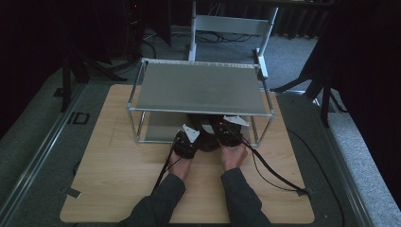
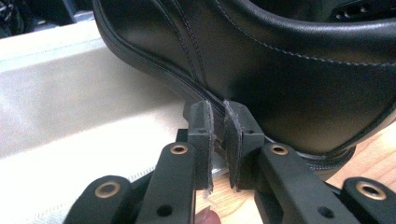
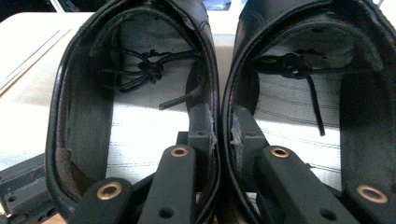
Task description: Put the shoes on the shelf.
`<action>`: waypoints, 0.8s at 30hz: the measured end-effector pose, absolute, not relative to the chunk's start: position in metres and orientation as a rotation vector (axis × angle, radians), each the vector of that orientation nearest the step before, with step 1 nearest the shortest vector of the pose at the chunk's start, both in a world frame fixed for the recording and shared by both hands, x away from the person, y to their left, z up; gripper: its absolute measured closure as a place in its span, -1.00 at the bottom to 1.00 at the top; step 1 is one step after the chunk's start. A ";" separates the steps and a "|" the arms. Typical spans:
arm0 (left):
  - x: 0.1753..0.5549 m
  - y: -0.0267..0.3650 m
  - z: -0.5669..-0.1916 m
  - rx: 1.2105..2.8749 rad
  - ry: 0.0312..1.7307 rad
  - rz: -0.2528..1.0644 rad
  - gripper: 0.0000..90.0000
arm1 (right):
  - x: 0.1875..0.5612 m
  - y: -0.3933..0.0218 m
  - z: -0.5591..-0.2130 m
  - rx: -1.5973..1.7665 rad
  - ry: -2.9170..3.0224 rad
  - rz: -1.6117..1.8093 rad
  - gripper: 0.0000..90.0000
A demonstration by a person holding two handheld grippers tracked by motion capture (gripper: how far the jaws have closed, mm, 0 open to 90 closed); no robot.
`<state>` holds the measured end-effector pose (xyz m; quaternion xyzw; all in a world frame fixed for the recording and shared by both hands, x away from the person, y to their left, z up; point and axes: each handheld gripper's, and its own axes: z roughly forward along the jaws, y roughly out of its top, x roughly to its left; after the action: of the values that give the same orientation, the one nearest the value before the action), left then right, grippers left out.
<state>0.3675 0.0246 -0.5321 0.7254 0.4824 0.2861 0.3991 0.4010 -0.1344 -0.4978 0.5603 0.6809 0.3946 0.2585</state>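
Dim room: grey carpet floor [image 1: 293, 52], dark curtains [image 1: 364, 56], wooden table [image 1: 118, 179], white metal frame [image 1: 231, 23] behind.

Two black leather shoes [image 3: 135, 93] stand side by side, their openings facing the right gripper [image 3: 219, 128], whose jaws reach one into each shoe and pinch the two inner walls together. Tied black laces lie inside both, and the left gripper [image 2: 218, 116] sits just beside the left shoe's [image 2: 261, 60] outer sole edge
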 end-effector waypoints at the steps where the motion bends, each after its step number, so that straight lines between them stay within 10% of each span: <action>1: 0.369 0.024 -0.532 1.828 1.228 0.722 0.86 | 0.401 -0.134 -0.498 1.512 1.842 1.068 0.80; 24: 0.385 0.012 -0.537 1.743 1.241 0.807 1.00 | 0.400 -0.131 -0.506 1.451 1.730 1.117 0.77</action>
<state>0.3849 0.0117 -0.5368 0.6937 0.4937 0.3211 0.4146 0.3997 -0.1310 -0.5055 0.5484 0.6537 0.4221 0.3063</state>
